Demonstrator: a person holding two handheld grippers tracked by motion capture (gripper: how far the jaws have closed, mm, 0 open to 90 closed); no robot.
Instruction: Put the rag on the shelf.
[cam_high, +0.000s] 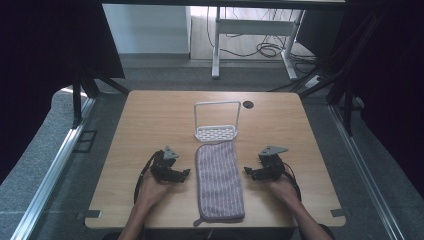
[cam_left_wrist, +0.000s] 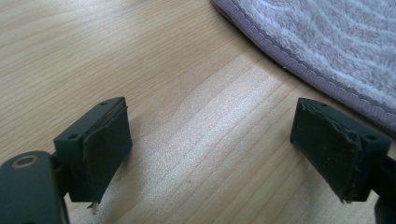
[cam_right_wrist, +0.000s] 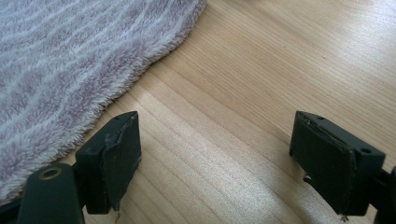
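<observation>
High view adding white rack (cam_high: 216, 132) beyond towel (cam_high: 219, 181); towel lying lengthwise, near-to-far; left gripper (cam_high: 176, 174) and right gripper (cam_high: 256, 172) both gaping, released, flanking it.

High view: dim and soft, dark curtains at both sides, daylight entering from the far floor. Gripper views — sharper, with a pale sheen across the wooden table (cam_left_wrist: 196, 140); near jaws slightly blurred.

A long mauve towel (cam_high: 219, 181) with pale stripes and a stitched hem lies spread flat on the bench (cam_high: 150, 115), lengthwise between the left gripper (cam_high: 184, 173) and the right gripper (cam_high: 248, 172), just beside each and touching neither.
</observation>
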